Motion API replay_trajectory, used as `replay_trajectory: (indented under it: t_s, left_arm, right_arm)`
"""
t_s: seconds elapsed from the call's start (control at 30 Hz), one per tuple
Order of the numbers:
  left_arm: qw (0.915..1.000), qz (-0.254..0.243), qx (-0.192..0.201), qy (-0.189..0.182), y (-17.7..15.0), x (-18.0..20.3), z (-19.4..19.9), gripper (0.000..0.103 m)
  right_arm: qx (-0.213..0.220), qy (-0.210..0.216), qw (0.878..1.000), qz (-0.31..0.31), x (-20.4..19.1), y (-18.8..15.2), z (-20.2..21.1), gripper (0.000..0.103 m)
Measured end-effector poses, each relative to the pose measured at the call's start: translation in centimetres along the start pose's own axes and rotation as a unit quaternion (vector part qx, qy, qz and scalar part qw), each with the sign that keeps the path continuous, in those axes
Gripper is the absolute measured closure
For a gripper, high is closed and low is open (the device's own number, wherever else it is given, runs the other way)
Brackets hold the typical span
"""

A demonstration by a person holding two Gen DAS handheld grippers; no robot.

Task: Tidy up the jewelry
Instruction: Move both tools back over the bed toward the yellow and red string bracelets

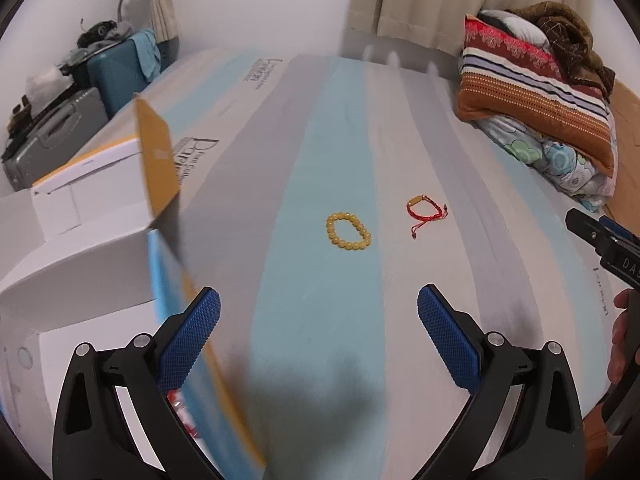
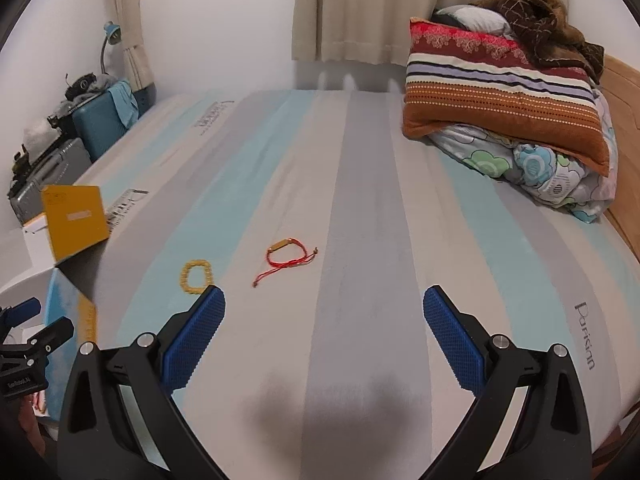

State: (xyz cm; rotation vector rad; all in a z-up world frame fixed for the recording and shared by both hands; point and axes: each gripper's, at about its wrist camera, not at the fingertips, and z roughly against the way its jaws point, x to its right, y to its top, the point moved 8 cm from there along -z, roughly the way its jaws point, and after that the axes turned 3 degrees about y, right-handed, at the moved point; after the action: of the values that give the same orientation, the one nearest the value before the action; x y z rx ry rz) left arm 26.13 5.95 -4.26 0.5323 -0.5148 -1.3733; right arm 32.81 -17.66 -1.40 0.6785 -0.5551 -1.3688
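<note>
A yellow bead bracelet (image 1: 348, 232) lies flat on the striped bed sheet (image 1: 280, 128), with a red cord bracelet (image 1: 426, 210) just to its right. My left gripper (image 1: 319, 312) hovers open in front of them, nothing between its blue pads. A white box with a yellow lid (image 1: 154, 160) stands open at the left, close to the left finger. In the right wrist view the yellow bead bracelet (image 2: 196, 276) and the red cord bracelet (image 2: 290, 260) lie ahead and to the left of my open right gripper (image 2: 324, 308). The box (image 2: 74, 220) sits far left.
A striped pillow (image 2: 500, 92) on folded floral bedding (image 2: 540, 176) fills the bed's far right corner. Suitcases (image 1: 80, 100) with clutter stand beyond the bed's left edge. Curtains (image 2: 360, 8) hang behind. The right gripper's body (image 1: 608, 248) and a hand show at the left view's right edge.
</note>
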Motion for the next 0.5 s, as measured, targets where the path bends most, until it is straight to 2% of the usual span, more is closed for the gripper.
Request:
replay_trajectory:
  t_s: [0.3, 0.5]
  left_arm:
    - [0.9996, -0.008, -0.027, -0.009, 1.6, 1.7, -7.2, 0.006]
    - [0.9991, -0.002, -0.043, 0.002, 2.6, 1.8, -12.2, 0.006]
  right_arm:
    - [-0.022, 0.006, 1.0, 0.021, 0.4, 0.7, -6.5, 0.008]
    - [-0.039, 0.011, 0.998, 0.041, -0.6, 1.2, -11.8, 0.007]
